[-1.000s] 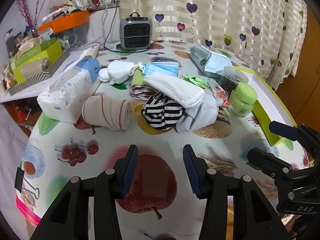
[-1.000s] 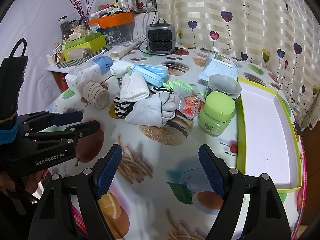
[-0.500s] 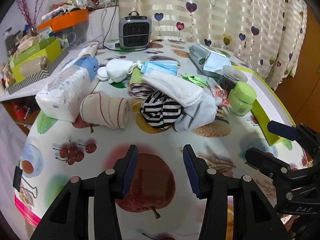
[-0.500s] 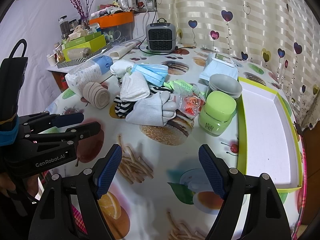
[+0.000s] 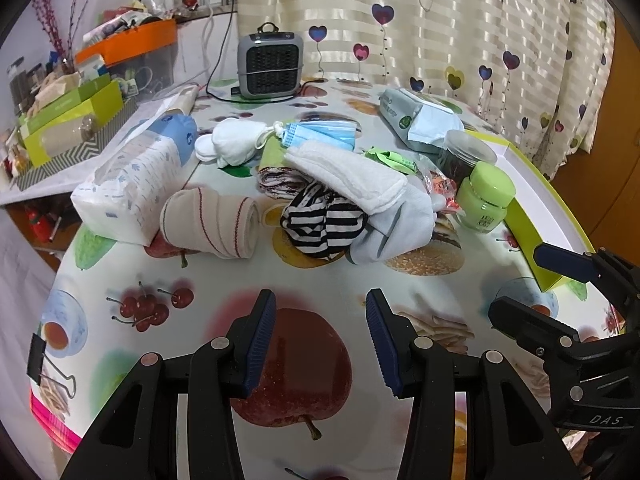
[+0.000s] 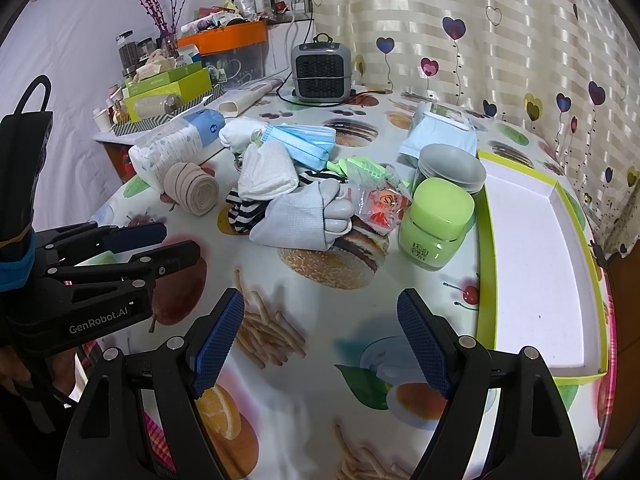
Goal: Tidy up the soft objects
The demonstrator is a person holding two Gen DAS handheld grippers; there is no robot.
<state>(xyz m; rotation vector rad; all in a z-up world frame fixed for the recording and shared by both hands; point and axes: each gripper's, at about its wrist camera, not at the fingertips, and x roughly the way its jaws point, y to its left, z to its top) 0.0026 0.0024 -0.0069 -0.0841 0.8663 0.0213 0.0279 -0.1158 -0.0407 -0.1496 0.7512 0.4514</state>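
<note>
While both grippers, left (image 5: 320,334) and right (image 6: 320,338), hover empty with jaws apart near the table's (image 6: 304,300) front edge, we judge the mid-table socks (image 5: 324,224) light and limp; pinch a thick fold.

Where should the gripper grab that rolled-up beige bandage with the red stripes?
Probably around the middle of the beige rolled bandage. It lies on its side, apart from the sock pile, so the open left gripper could come from above and pinch across its round body, staying clear of the tissue pack beside it.
</note>
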